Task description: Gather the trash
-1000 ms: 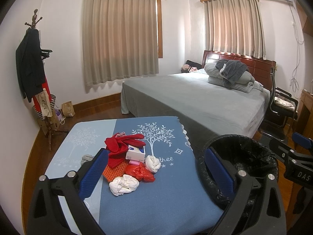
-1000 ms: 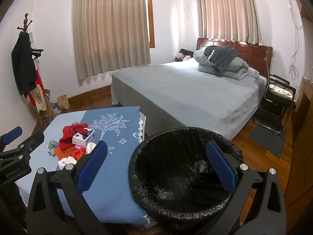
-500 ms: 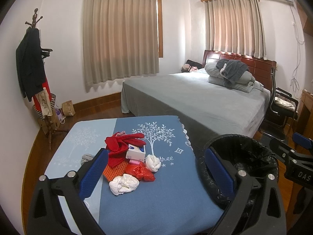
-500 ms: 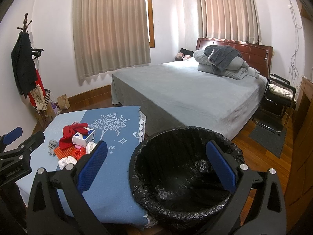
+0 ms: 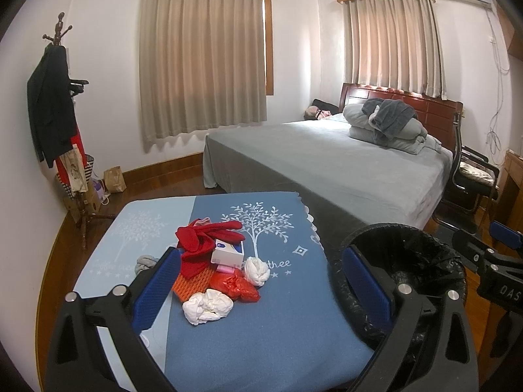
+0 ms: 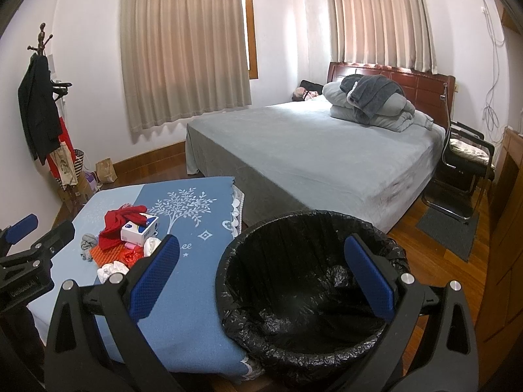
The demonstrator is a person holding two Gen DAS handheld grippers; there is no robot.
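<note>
A small pile lies on the blue table cloth [image 5: 261, 326]: a crumpled white tissue wad [image 5: 207, 307], a second white wad [image 5: 257, 269], a red plastic wrapper [image 5: 237, 285], an orange ribbed piece [image 5: 193, 284], a white and blue box [image 5: 227, 253], a red cloth [image 5: 206, 236] and a grey sock [image 5: 145, 263]. My left gripper [image 5: 261, 281] hovers open in front of the pile, holding nothing. My right gripper [image 6: 261, 268] hangs open over the black-lined bin [image 6: 304, 294], which stands right of the table. The same pile [image 6: 126, 238] shows left in the right wrist view.
A grey bed [image 5: 343, 166] with folded bedding runs behind the table and bin. A coat rack [image 5: 55, 114] with clothes and bags stands at the left wall. A black chair [image 6: 464, 170] and a floor mat [image 6: 447, 228] sit at the right, beside wooden furniture [image 6: 503, 261].
</note>
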